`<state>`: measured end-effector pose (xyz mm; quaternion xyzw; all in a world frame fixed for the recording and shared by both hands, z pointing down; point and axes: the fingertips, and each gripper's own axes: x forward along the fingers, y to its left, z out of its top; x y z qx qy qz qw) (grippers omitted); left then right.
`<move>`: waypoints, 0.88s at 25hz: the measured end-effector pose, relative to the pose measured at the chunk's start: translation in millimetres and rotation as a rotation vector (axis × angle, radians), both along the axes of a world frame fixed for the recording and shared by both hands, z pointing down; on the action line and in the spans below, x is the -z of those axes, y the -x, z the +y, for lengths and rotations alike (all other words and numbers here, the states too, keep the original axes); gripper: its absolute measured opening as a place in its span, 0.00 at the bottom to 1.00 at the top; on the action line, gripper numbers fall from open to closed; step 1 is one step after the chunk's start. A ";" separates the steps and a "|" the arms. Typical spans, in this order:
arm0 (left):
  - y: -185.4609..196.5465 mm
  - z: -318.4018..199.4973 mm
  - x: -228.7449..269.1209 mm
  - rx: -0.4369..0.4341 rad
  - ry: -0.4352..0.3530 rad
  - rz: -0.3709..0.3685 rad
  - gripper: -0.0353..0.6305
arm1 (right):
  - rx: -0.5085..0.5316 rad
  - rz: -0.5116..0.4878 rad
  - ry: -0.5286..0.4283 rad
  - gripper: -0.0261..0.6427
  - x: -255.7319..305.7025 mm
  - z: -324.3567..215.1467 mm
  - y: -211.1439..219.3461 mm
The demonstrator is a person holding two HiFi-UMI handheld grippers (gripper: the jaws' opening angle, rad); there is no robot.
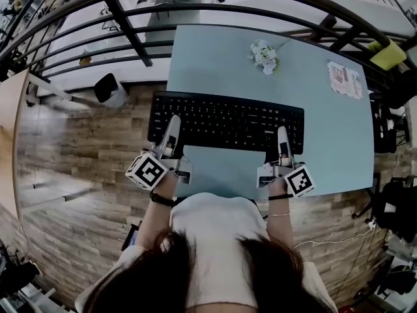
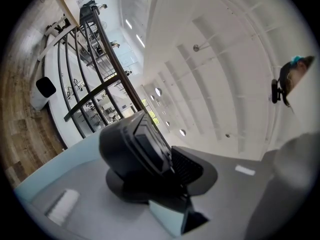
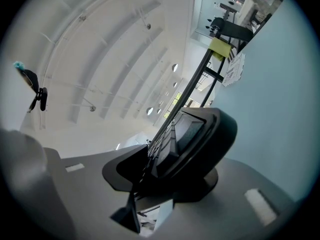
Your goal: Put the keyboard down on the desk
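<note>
A black keyboard (image 1: 228,119) lies level across the near half of the pale blue desk (image 1: 326,129), and its left end reaches past the desk's left edge. I cannot tell whether it rests on the desk or hangs just above it. My left gripper (image 1: 171,142) is shut on the keyboard's near edge towards the left end. My right gripper (image 1: 282,145) is shut on the same edge towards the right end. In the left gripper view the jaws (image 2: 150,154) clamp a dark slab. In the right gripper view the rows of keys (image 3: 161,146) run between the jaws.
A small bunch of white flowers (image 1: 264,56) and a printed card (image 1: 345,80) lie on the far part of the desk. A black railing (image 1: 130,38) curves behind it. A white bin (image 1: 109,90) stands on the wooden floor at the left.
</note>
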<state>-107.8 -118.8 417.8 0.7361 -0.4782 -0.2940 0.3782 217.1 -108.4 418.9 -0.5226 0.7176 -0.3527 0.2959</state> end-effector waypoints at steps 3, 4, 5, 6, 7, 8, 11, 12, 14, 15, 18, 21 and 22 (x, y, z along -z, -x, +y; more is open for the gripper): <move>-2.0 -1.7 -7.3 -0.003 0.012 0.003 0.28 | -0.006 0.010 0.017 0.25 -5.8 -0.3 -2.5; -2.2 -2.0 -10.3 -0.002 0.019 0.003 0.28 | -0.005 0.013 0.022 0.25 -7.7 -0.9 -2.7; -2.2 -2.6 -13.7 0.000 0.028 0.003 0.28 | -0.004 0.015 0.028 0.25 -10.0 -2.0 -2.5; -2.3 -3.6 -17.2 0.001 0.037 0.005 0.28 | -0.002 0.016 0.034 0.25 -12.6 -3.4 -2.3; -2.9 -4.9 -20.6 0.001 0.046 0.008 0.28 | -0.001 0.017 0.041 0.25 -15.5 -4.7 -2.4; -3.7 -6.2 -24.1 -0.001 0.055 0.010 0.28 | -0.001 0.017 0.050 0.25 -18.6 -5.7 -2.8; -2.7 -7.2 -39.7 -0.002 0.095 0.001 0.28 | -0.003 0.020 0.085 0.25 -31.3 -6.4 -2.0; -1.7 -7.1 -45.8 -0.001 0.109 -0.002 0.28 | -0.003 0.018 0.099 0.25 -37.0 -6.5 -1.1; -0.5 -7.8 -58.5 0.000 0.137 -0.008 0.28 | -0.005 0.007 0.135 0.25 -50.8 -7.2 -1.2; -0.1 -8.4 -64.9 0.001 0.151 -0.010 0.28 | -0.006 0.005 0.153 0.25 -57.3 -8.1 -1.6; 1.6 -12.2 -83.5 0.002 0.191 -0.006 0.29 | -0.002 0.021 0.188 0.25 -73.0 -13.5 -0.3; 5.1 -12.2 -102.7 0.006 0.239 -0.003 0.29 | -0.001 0.023 0.242 0.25 -91.6 -14.8 3.2; 6.9 -11.4 -109.3 0.008 0.257 -0.002 0.29 | 0.000 0.025 0.259 0.25 -97.7 -15.0 4.9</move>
